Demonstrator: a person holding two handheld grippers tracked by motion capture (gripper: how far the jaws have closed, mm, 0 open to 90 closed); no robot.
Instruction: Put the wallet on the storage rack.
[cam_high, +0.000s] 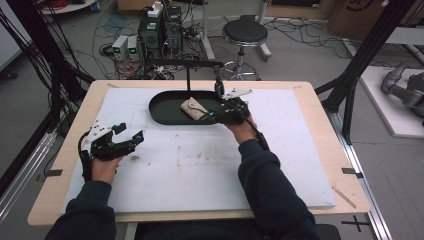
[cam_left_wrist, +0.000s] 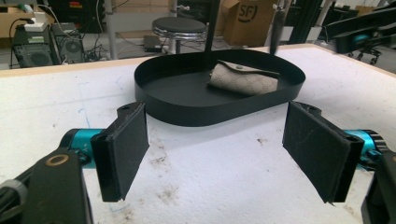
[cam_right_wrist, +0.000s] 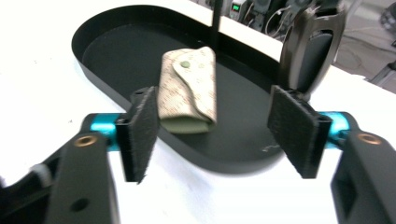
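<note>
A beige snap-flap pouch (cam_high: 194, 108) lies in a black oval tray (cam_high: 155, 112) at the table's far middle. My right gripper (cam_high: 216, 116) hovers at the tray's near right rim, open. In the right gripper view the pouch (cam_right_wrist: 189, 88) rests on the tray floor (cam_right_wrist: 121, 51) just past the jaws of my right gripper (cam_right_wrist: 215, 135), nearer the left one, and neither pad presses on it. My left gripper (cam_high: 131, 132) sits low over the white mat at the left, open and empty. In its own view, the left gripper (cam_left_wrist: 224, 154) faces the tray wall (cam_left_wrist: 187, 112) and the pouch (cam_left_wrist: 243, 79).
A thin black post (cam_high: 188, 80) rises from the tray and carries a horizontal bar (cam_high: 187, 64). A dark oblong piece (cam_right_wrist: 310, 51) hangs by the tray's right end. The white mat (cam_high: 200, 165) covers most of the wooden table. A stool (cam_high: 244, 34) and cables lie beyond.
</note>
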